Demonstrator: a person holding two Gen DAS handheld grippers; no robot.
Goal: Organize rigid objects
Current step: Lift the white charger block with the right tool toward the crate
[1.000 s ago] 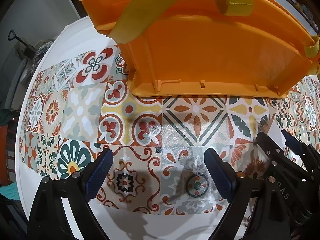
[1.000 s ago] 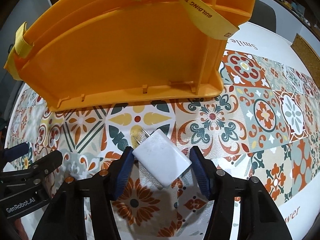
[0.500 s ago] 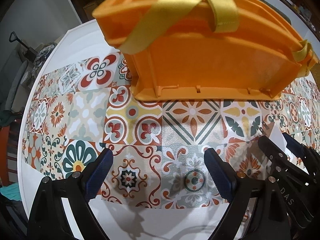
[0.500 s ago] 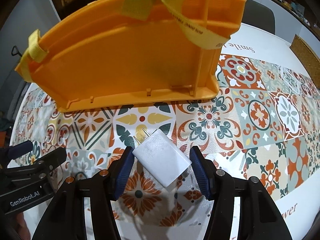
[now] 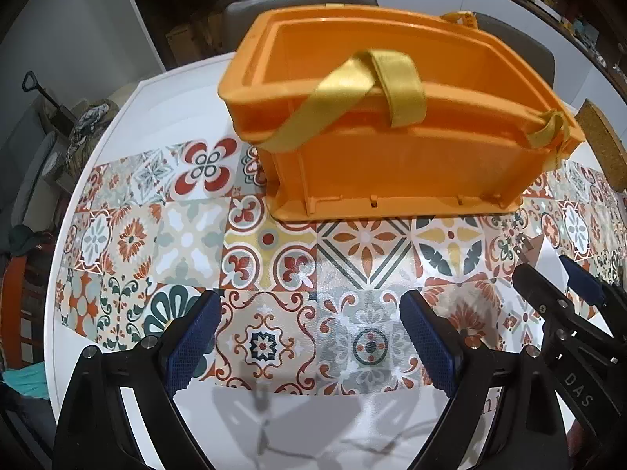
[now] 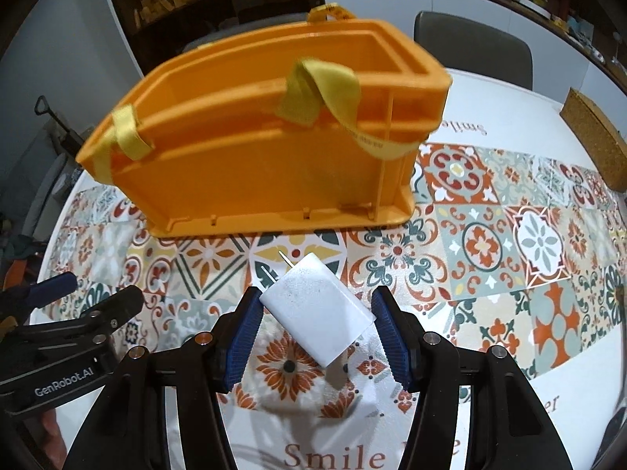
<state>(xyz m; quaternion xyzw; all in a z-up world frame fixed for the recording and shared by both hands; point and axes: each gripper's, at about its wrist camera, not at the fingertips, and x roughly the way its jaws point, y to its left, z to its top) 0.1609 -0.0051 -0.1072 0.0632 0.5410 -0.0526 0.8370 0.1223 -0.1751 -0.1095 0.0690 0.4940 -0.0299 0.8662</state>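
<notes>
An orange plastic basket (image 5: pixel 392 156) (image 6: pixel 254 168) with yellow fabric straps (image 5: pixel 395 82) stands on the patterned table mat, its top open. My right gripper (image 6: pixel 315 315) is shut on a white plug adapter (image 6: pixel 317 309), held above the mat in front of the basket with its two metal prongs pointing toward the basket. The left gripper (image 5: pixel 309 337) hangs open over the mat with nothing between its blue pads. In the left wrist view the right gripper (image 5: pixel 548 274) and a corner of the white plug adapter (image 5: pixel 546 260) show at the right edge.
A round white table (image 5: pixel 129 109) carries the tiled mat (image 6: pixel 509 243). A cork block (image 6: pixel 595 137) lies at the far right of the table. Grey chairs (image 6: pixel 474 43) stand behind the table, and dark shelves fill the background.
Both grippers have risen, so the basket looks smaller and lower in each view and its open inside shows. The white plug adapter stays clamped in the right gripper.
</notes>
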